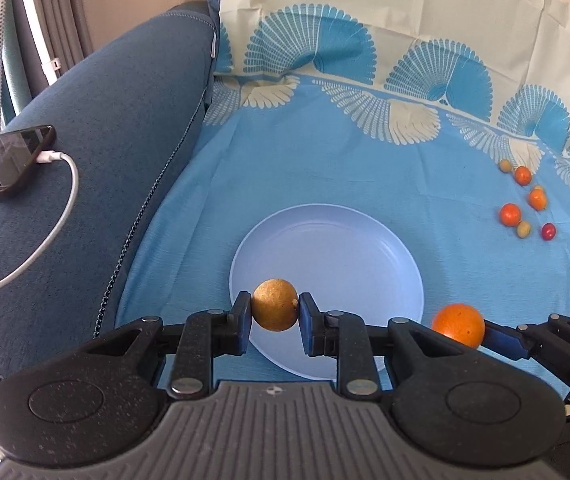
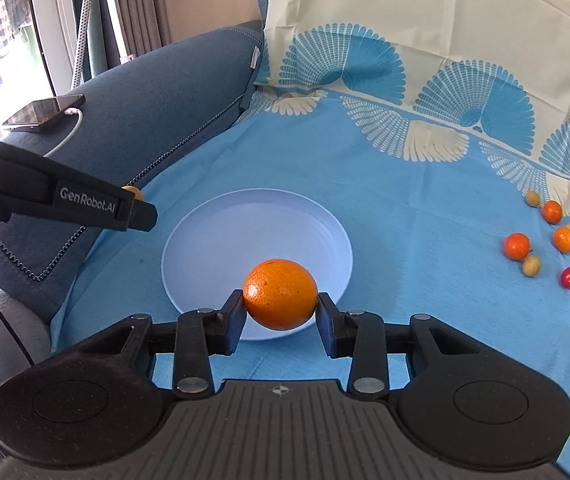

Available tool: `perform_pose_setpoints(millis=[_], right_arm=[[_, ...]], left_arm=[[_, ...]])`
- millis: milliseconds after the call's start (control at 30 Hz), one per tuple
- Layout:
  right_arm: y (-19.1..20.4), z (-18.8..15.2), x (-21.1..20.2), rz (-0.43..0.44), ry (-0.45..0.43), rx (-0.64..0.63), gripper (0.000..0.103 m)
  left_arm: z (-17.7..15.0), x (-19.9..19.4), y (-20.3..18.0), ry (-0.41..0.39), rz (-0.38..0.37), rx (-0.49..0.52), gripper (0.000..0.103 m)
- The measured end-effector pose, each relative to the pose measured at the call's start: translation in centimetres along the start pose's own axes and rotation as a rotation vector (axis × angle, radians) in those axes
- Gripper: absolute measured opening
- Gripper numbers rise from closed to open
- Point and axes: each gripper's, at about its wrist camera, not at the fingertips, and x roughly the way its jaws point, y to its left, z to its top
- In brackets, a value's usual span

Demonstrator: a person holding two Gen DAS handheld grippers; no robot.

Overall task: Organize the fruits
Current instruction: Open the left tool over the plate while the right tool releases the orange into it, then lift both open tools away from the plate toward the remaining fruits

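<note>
Only one readable text from where I'm driving: "GenRobot.AI", white letters on the black side of my left gripper point(image 2: 141, 216), seen in the right wrist view where it reaches in from the left edge. Small crosshair-type mark on the grey ribbed body of each gripper, centre top, no letters. Phone point(image 2: 43, 114) screen on the sofa arm is dark, nothing legible. Cloth point(image 2: 405, 200) carries a fan pattern only, no writing.

A round, dull yellow-brown fruit point(image 1: 275, 305) and a glossy orange citrus point(image 2: 280, 294) are held above the empty pale-blue round plate point(image 2: 205, 236); six small loose fruits point(image 2: 541, 240) lie at its 3 o'clock.
</note>
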Motion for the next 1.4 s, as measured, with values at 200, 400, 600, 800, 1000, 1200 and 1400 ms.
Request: perform_pose_setpoints(millis=[200, 400, 600, 800, 1000, 1200, 1400], right_arm=[[0.2, 0.5, 3.0, 0.014, 0.035, -0.018, 0.040], [0.8, 0.7, 5.2, 0.028, 0.062, -0.047, 0.040], [1.0, 0.8, 6.7, 0.026, 0.078, -0.060, 0.040], [1.1, 1.3, 7.4, 0.037, 0.081, -0.071, 0.042], [0.7, 1.7, 4.8, -0.013, 0.058, -0.055, 0.082], [0.5, 1.0, -0.3, -0.073, 0.049, -0.013, 0.090], [1.6, 1.4, -3.3, -0.185, 0.083, 0.072, 0.099]], left_arm=[[0.4, 2.8, 0.1, 0.045, 0.017, 0.009, 0.027], [0.9, 4.9, 0.3, 0.068, 0.031, 0.023, 0.027], [1.2, 6.6, 0.4, 0.086, 0.036, 0.043, 0.027], [1.4, 6.7, 0.1, 0.070, -0.005, 0.110, 0.088], [0.6, 2.9, 0.2, -0.011, 0.025, 0.085, 0.103], [-0.9, -0.3, -0.4, 0.030, 0.057, -0.009, 0.103], [-2.4, -2.2, 0.4, 0.067, 0.021, -0.071, 0.103]])
